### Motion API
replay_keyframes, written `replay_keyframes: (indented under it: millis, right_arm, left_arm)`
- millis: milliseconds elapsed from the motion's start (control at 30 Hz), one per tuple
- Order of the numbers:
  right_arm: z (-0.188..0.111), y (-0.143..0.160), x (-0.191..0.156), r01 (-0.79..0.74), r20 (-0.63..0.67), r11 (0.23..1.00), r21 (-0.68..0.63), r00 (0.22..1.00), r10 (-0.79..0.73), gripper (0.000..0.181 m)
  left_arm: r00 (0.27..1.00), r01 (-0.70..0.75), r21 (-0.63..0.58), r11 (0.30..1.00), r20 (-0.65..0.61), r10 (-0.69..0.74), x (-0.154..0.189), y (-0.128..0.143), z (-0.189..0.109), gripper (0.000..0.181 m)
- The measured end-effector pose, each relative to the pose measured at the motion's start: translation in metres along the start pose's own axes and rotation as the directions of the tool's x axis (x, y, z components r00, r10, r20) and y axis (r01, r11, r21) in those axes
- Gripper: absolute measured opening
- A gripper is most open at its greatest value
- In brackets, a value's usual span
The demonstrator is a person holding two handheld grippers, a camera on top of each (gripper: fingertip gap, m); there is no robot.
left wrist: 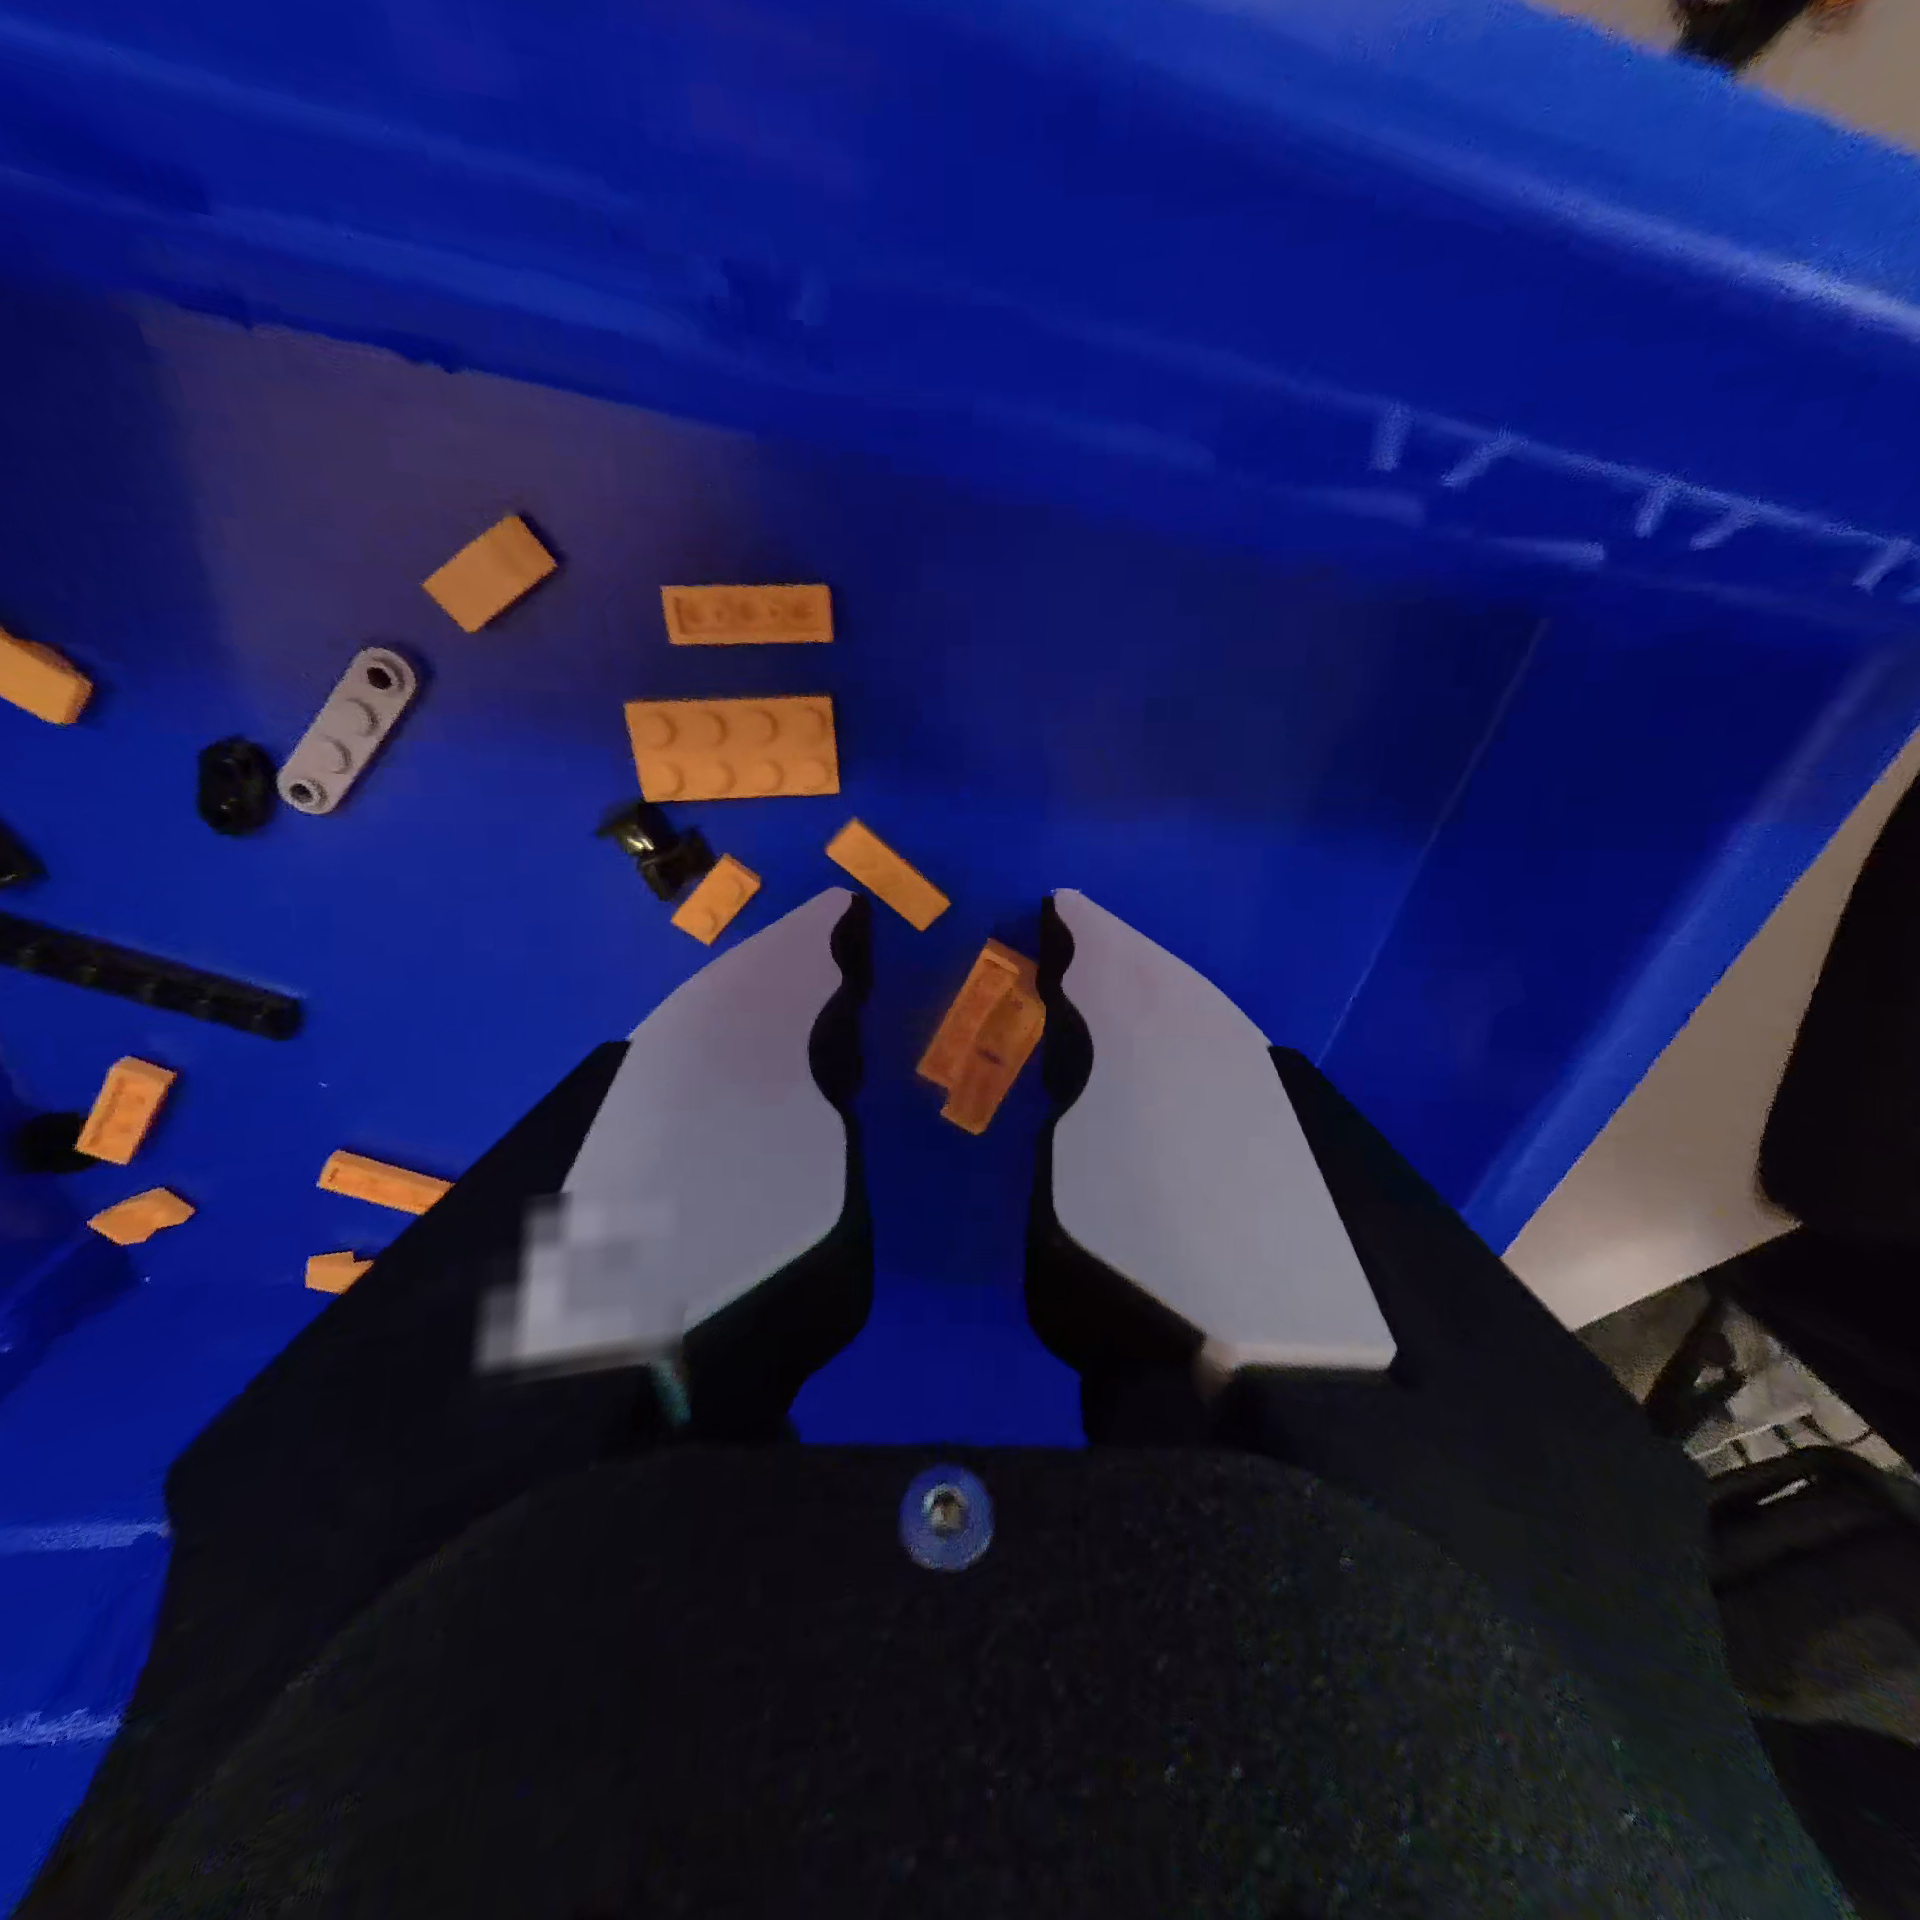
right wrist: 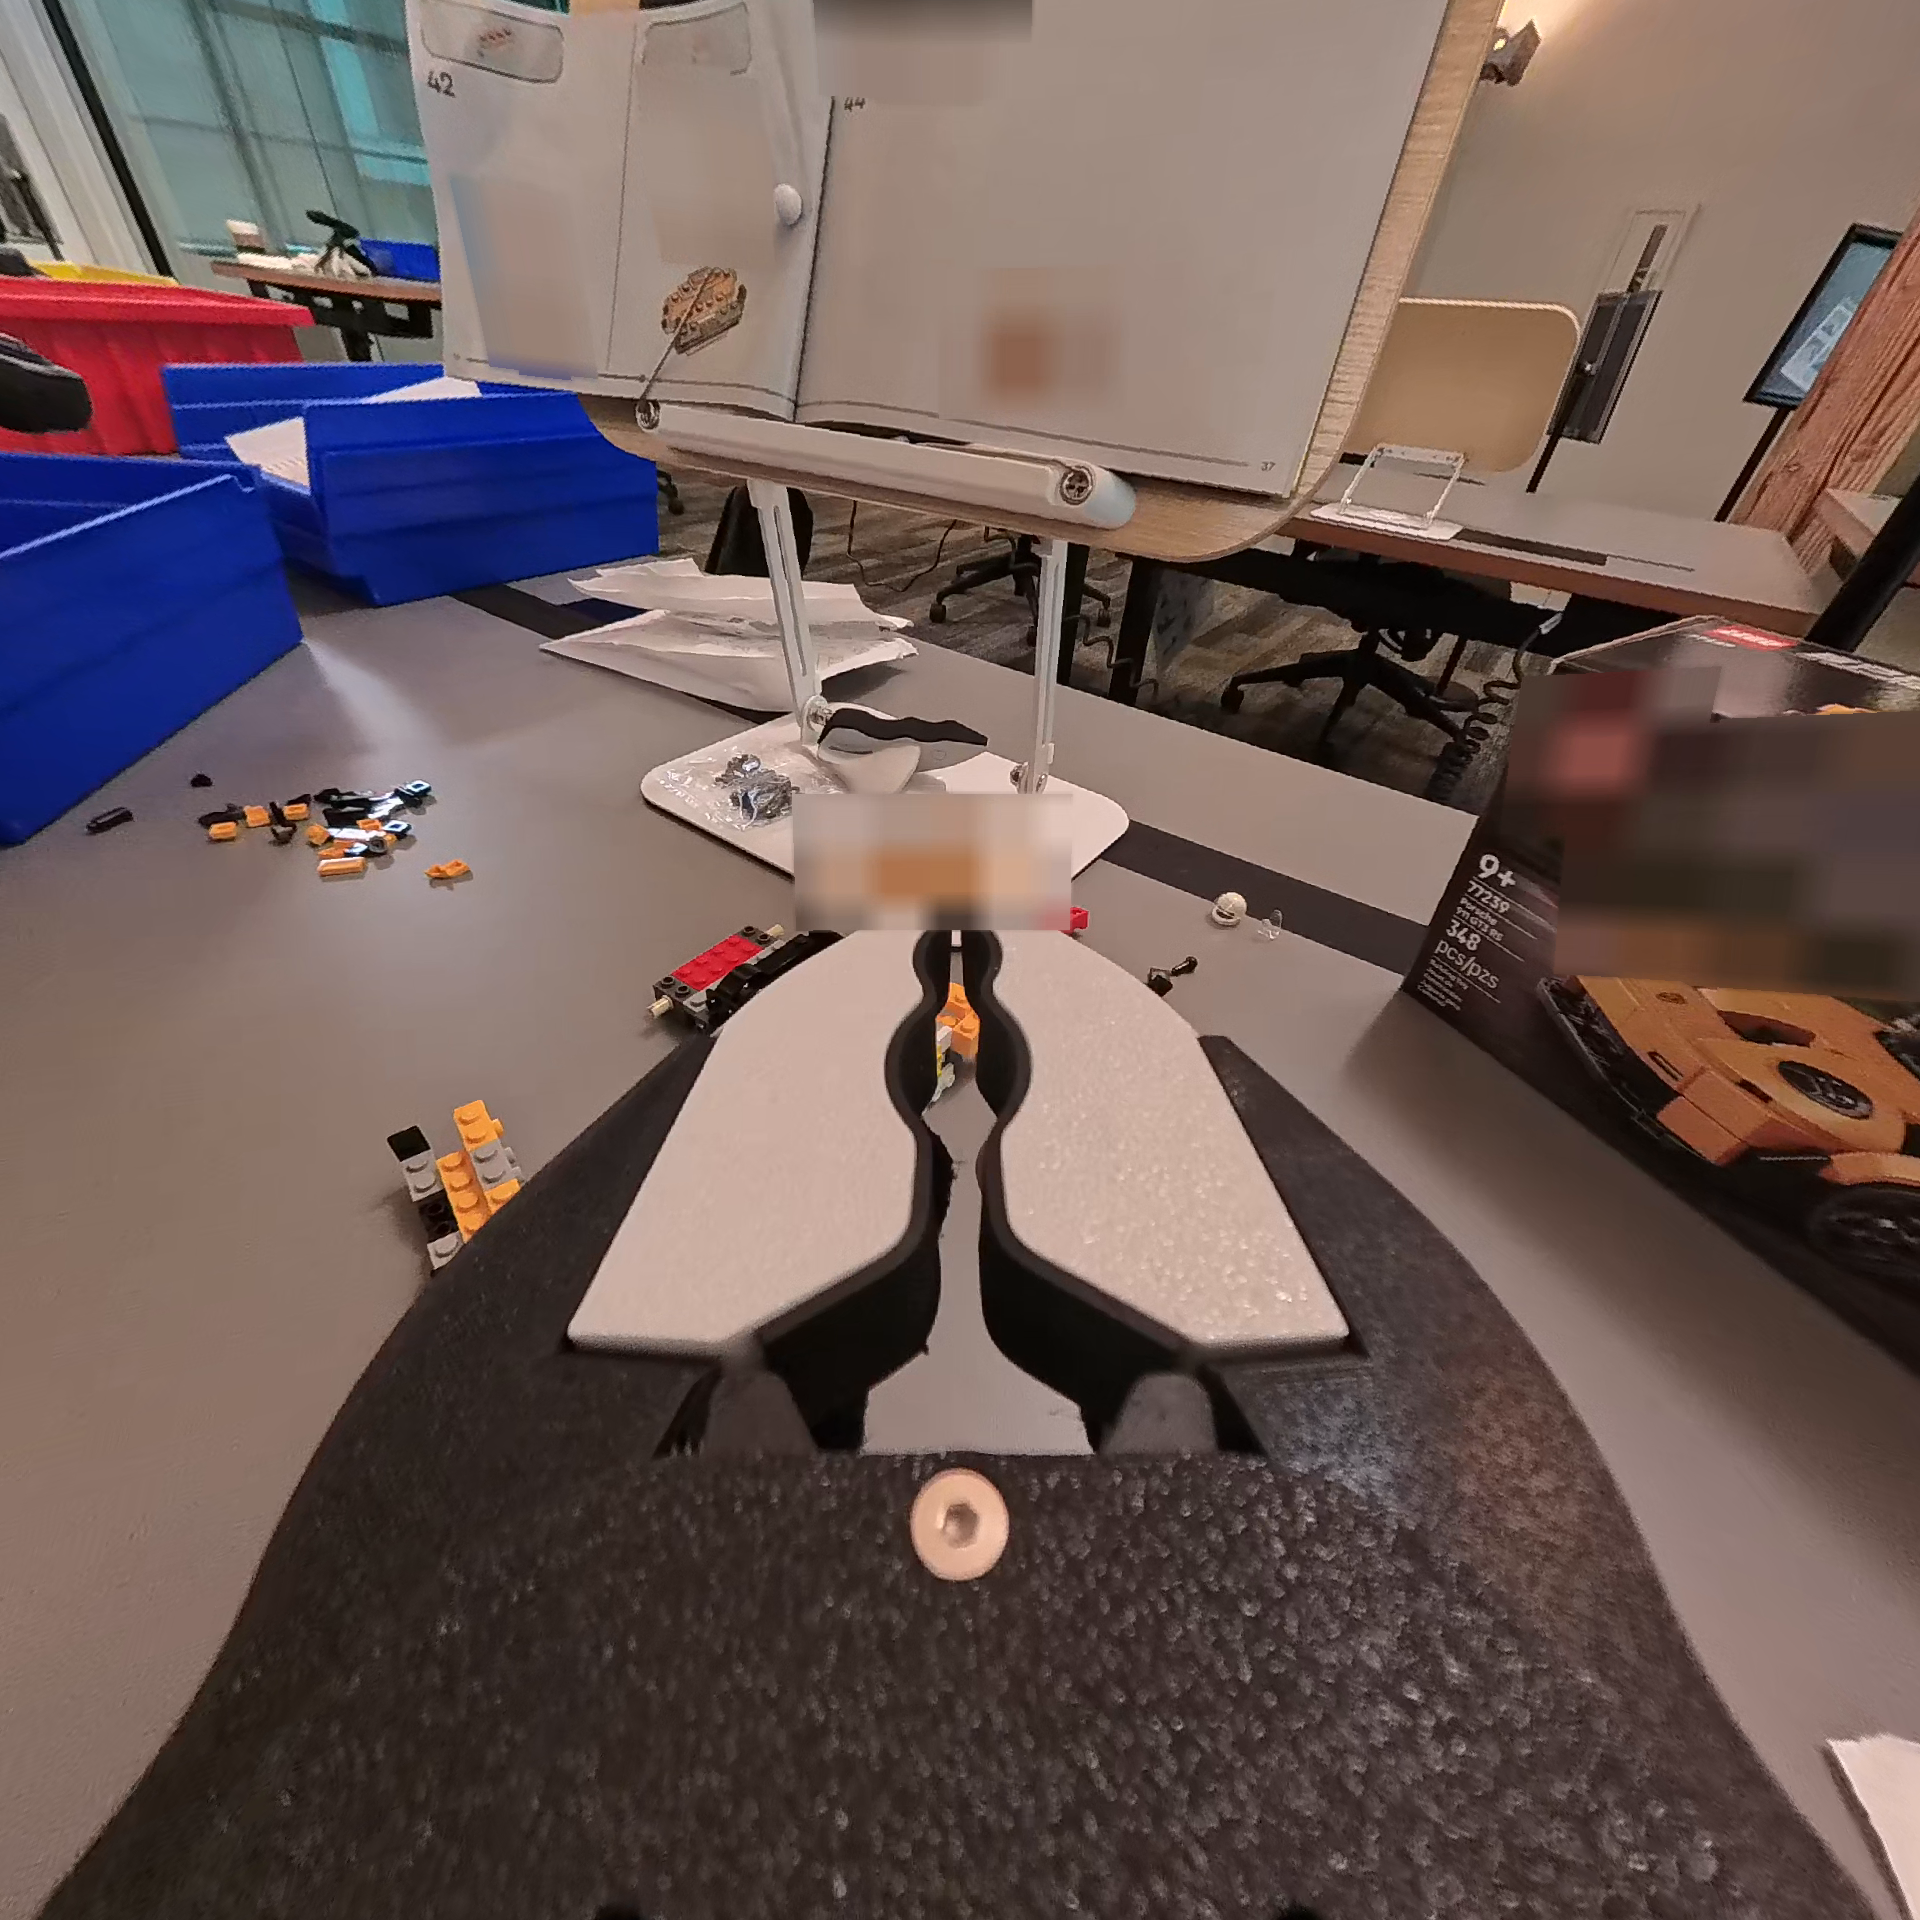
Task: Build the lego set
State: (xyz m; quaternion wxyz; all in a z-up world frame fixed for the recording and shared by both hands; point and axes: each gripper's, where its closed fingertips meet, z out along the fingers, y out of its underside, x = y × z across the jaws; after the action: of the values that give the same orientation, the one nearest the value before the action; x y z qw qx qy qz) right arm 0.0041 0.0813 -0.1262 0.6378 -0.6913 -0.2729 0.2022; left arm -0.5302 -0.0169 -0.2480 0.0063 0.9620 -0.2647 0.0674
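Printed lego box [right wrist: 1621, 1049] beside right claw [right wrist: 957, 940]

grey table [right wrist: 260, 1039], office chairs [right wrist: 1351, 665], windows [right wrist: 260, 114]

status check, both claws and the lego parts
Left claw open over the blue plastic bin, orange bracket piece between its tips. Right claw nearly shut above the grey table. No obstruction.

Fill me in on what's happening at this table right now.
A person is building a lego set with two handheld grippers. The left gripper is down inside a blue bin of loose orange pieces, jaws open around a small orange piece, not yet gripping it. The right gripper hovers over the grey table, jaws nearly closed near a partly built model, mostly hidden. An instruction booklet stands open on a stand behind.
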Motion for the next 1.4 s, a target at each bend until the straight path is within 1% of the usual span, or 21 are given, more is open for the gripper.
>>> replay_keyframes:
  millis: [133, 233, 333, 400, 467, 567, 633, 700, 767, 833, 867, 900, 967, 1033, 1100, 1167, 1267, 1333, 1400]
  right_arm:
    - [0.000, 0.001, 0.000, -0.001, 0.001, 1.000, -0.002, 1.000, 0.001, 0.001]
    - [0.000, 0.002, 0.000, -0.003, 0.004, 1.000, -0.005, 1.000, 0.003, 0.001]
    - [0.000, 0.002, -0.001, -0.002, 0.006, 1.000, -0.006, 1.000, 0.002, 0.001]
    - [0.000, 0.002, -0.001, 0.000, 0.007, 1.000, -0.005, 1.000, 0.000, 0.001]
    - [0.000, 0.002, -0.002, 0.000, 0.008, 1.000, -0.005, 1.000, 0.000, 0.001]
    - [0.000, 0.001, -0.002, 0.002, 0.008, 1.000, -0.004, 1.000, -0.002, 0.001]
    - [0.000, 0.001, -0.002, 0.000, 0.008, 1.000, -0.005, 1.000, 0.000, 0.001]
    - [0.000, 0.002, -0.002, -0.001, 0.009, 1.000, -0.006, 1.000, 0.001, 0.001]
    - [0.001, 0.003, -0.002, -0.002, 0.010, 1.000, -0.009, 1.000, 0.002, 0.001]
    - [0.001, 0.004, -0.002, -0.002, 0.011, 1.000, -0.013, 1.000, 0.003, 0.001]
    - [0.001, 0.005, -0.002, -0.003, 0.012, 1.000, -0.015, 1.000, 0.003, 0.001]
    - [0.002, 0.005, -0.002, -0.005, 0.014, 1.000, -0.017, 1.000, 0.005, 0.001]
    - [0.002, 0.006, -0.002, -0.005, 0.014, 1.000, -0.019, 1.000, 0.005, 0.001]
    - [0.002, 0.007, -0.002, -0.005, 0.014, 1.000, -0.021, 1.000, 0.005, 0.001]
    - [0.003, 0.008, -0.002, -0.008, 0.016, 1.000, -0.024, 1.000, 0.009, 0.001]
    - [0.004, 0.010, -0.003, -0.015, 0.020, 0.999, -0.030, 1.000, 0.016, 0.001]
    - [0.005, 0.012, -0.003, -0.013, 0.020, 0.999, -0.035, 1.000, 0.013, 0.001]
    - [0.004, 0.012, -0.003, -0.013, 0.018, 0.999, -0.035, 1.000, 0.014, 0.001]
    - [0.005, 0.013, -0.003, -0.017, 0.019, 0.999, -0.037, 1.000, 0.018, 0.001]
  left_arm:
    - [0.999, 0.048, -0.006, 0.999, 0.009, -0.048, -0.004, 0.000, 0.005, 0.029]
    - [0.997, 0.065, 0.004, 0.998, 0.035, -0.065, -0.008, -0.002, 0.007, 0.021]
    - [0.994, 0.073, 0.009, 0.997, 0.078, -0.074, -0.014, -0.002, 0.008, 0.009]
    - [0.994, 0.067, 0.009, 0.998, 0.088, -0.068, -0.014, -0.002, 0.008, 0.009]
    - [0.994, 0.037, 0.006, 0.999, 0.104, -0.037, -0.014, -0.001, 0.008, 0.009]
    - [0.991, -0.046, 0.002, 0.999, 0.126, 0.045, -0.012, -0.001, 0.008, 0.009]
    - [0.990, -0.109, 0.017, 0.994, 0.095, 0.106, -0.004, -0.004, 0.007, 0.009]
    - [0.979, -0.202, 0.050, 0.978, 0.046, 0.200, 0.010, -0.007, 0.004, 0.009]
    - [0.968, -0.252, 0.086, 0.964, 0.013, 0.252, 0.021, -0.010, -0.001, 0.008]
    - [0.970, -0.244, 0.100, 0.965, 0.007, 0.244, 0.022, -0.011, -0.007, 0.010]
    - [0.972, -0.234, 0.107, 0.966, 0.007, 0.235, 0.020, -0.011, -0.011, 0.017]
    - [0.975, -0.223, 0.115, 0.968, 0.007, 0.224, 0.019, -0.011, -0.014, 0.020]
    - [0.979, -0.206, 0.132, 0.970, 0.018, 0.205, 0.013, -0.011, -0.018, 0.021]
    - [0.981, -0.194, 0.149, 0.970, 0.046, 0.189, 0.006, -0.012, -0.021, 0.021]
    - [0.981, -0.180, 0.180, 0.967, 0.105, 0.163, -0.006, -0.018, -0.022, 0.021]
    - [0.982, -0.163, 0.221, 0.962, 0.130, 0.136, -0.013, -0.028, -0.019, 0.025]
    - [0.973, -0.176, 0.216, 0.960, 0.187, 0.136, -0.024, -0.037, -0.012, 0.031]
    - [0.973, -0.169, 0.212, 0.962, 0.192, 0.129, -0.028, -0.041, -0.008, 0.034]
    - [0.974, -0.169, 0.215, 0.962, 0.185, 0.129, -0.028, -0.045, -0.004, 0.033]
